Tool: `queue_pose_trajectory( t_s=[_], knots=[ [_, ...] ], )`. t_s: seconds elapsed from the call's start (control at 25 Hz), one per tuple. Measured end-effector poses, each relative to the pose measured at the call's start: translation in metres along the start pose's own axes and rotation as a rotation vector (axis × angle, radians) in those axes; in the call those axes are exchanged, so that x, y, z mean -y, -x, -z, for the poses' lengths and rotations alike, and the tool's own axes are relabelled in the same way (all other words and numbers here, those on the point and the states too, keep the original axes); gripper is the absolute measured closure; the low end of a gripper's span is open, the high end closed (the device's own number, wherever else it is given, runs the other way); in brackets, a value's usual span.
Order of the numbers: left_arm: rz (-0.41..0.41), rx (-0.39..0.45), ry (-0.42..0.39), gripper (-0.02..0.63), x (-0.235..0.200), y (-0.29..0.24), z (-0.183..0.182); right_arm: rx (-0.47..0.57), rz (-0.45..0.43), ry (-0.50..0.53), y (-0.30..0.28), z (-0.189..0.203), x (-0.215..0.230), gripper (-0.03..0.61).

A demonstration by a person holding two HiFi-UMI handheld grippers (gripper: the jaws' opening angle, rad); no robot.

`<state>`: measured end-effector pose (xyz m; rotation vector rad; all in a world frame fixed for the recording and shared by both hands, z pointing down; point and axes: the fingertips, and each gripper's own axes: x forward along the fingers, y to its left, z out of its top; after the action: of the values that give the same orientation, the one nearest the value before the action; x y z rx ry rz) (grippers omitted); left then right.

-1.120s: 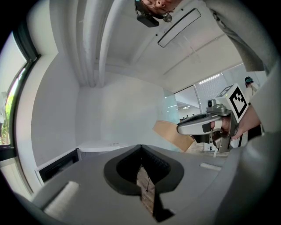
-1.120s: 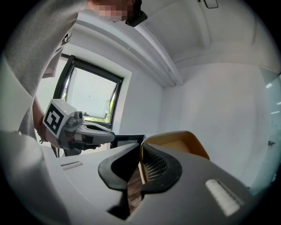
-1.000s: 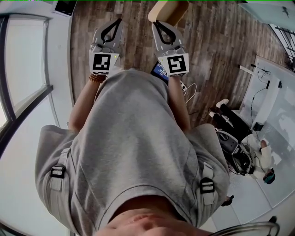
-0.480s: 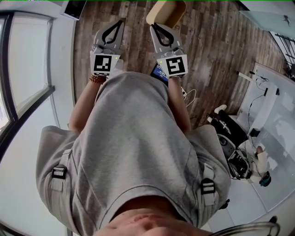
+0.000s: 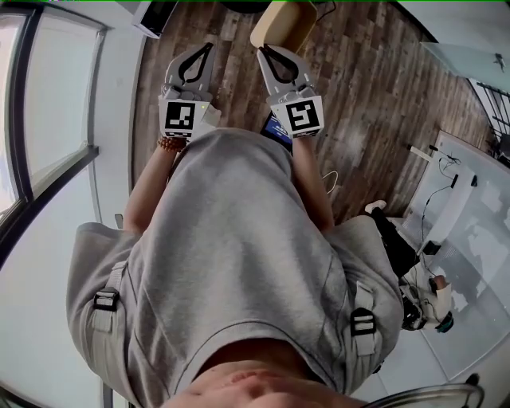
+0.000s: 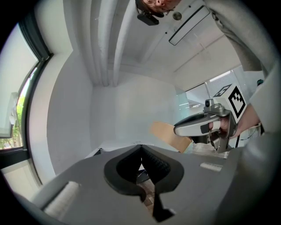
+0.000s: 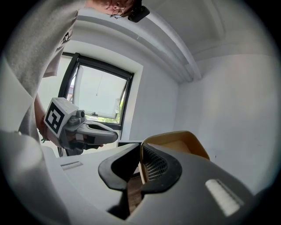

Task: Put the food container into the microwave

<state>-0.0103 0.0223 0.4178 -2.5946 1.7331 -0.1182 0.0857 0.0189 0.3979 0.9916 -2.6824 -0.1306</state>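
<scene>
No food container and no microwave shows in any view. In the head view both grippers are held out in front of the person's grey shirt, over a wooden floor (image 5: 358,88). My left gripper (image 5: 205,46) has its jaws together with nothing between them. Beside it, my right gripper (image 5: 263,50) is shut too and empty. The left gripper view shows its own jaws (image 6: 141,148) closed, with the right gripper (image 6: 176,130) off to the right. In the right gripper view the jaws (image 7: 140,151) meet in front of a tan chair (image 7: 178,140), and the left gripper (image 7: 115,137) hangs at the left.
A tan chair (image 5: 287,20) stands on the floor just beyond the right gripper. A large window (image 5: 48,103) and a white wall run along the left. At the right are a white desk (image 5: 454,183) with cables and dark gear on the floor (image 5: 422,295).
Both grippers stay shut and side by side in front of the body. The floor, the chair and the desk have slid across the head view, so the person has moved.
</scene>
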Motion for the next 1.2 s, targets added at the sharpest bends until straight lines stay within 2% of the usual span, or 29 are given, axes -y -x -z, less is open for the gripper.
queue_pose_trajectory(
  t_s=[0.16, 0.4, 0.56, 0.68, 0.84, 1.0, 1.2],
  knots=[
    [-0.015, 0.008, -0.038, 0.611, -0.024, 0.004, -0.001, 0.019, -0.027, 0.004, -0.026, -0.010, -0.011, 0.540],
    [-0.019, 0.014, -0.031, 0.611, -0.055, 0.000, -0.001, -0.010, -0.051, 0.015, -0.055, -0.018, -0.025, 0.541],
    [-0.002, -0.006, -0.051, 0.611, -0.058, -0.006, -0.006, -0.031, -0.071, 0.006, -0.070, -0.016, -0.026, 0.541],
    [0.013, -0.007, -0.037, 0.611, -0.066, -0.014, -0.004, -0.026, -0.088, 0.022, -0.087, -0.020, -0.026, 0.541],
    [0.022, 0.020, -0.045, 0.611, -0.088, -0.026, -0.002, -0.016, -0.083, 0.051, -0.112, -0.026, -0.024, 0.541],
    [0.038, 0.010, -0.034, 0.611, -0.106, -0.038, -0.001, -0.021, -0.070, 0.043, -0.130, -0.027, -0.017, 0.541],
    [0.077, 0.066, -0.070, 0.611, -0.119, -0.050, -0.005, -0.035, -0.058, 0.031, -0.148, -0.027, -0.014, 0.541]
  ],
)
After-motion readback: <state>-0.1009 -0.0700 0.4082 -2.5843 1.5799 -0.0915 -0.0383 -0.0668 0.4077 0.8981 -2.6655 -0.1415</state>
